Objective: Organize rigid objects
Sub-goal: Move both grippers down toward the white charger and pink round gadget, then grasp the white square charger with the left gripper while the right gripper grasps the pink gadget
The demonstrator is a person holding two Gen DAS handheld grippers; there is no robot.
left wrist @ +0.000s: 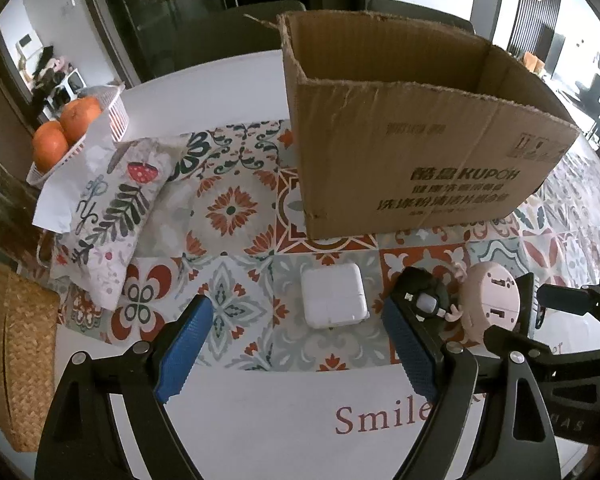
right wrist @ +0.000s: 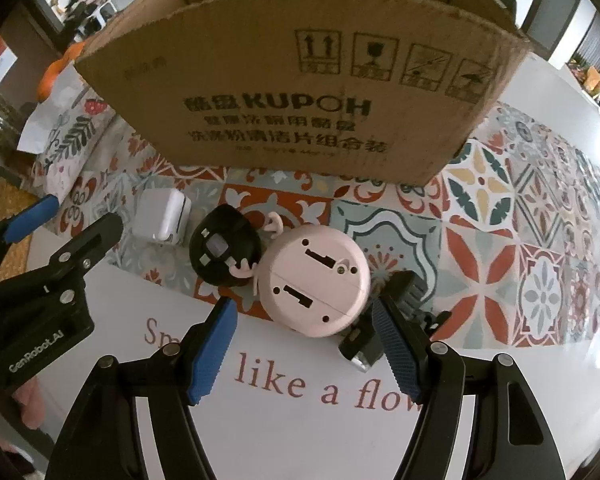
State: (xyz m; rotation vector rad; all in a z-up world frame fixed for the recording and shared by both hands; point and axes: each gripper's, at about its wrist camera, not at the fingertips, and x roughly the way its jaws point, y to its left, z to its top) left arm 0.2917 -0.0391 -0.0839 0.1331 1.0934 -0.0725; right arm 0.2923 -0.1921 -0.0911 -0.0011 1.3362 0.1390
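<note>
Pink round plastic toy base (right wrist: 314,280): lying bottom-up on the patterned mat (right wrist: 500,240), touching a black rounded toy head (right wrist: 224,250) on its left.
White square power adapter (left wrist: 334,295): sitting on the mat, left of the black head.
Brown open cardboard box (left wrist: 412,160): standing behind these things; its inside is not showing.
White slatted plastic basket (left wrist: 116,114): holding oranges (left wrist: 66,128) at the surface's far left.
Right gripper (right wrist: 304,356): jaws standing open, holding nothing; pink base lying just ahead, between the blue pads (right wrist: 214,352).
Left gripper (left wrist: 296,348): jaws spreading wide, empty; adapter lying just ahead, between them.
</note>
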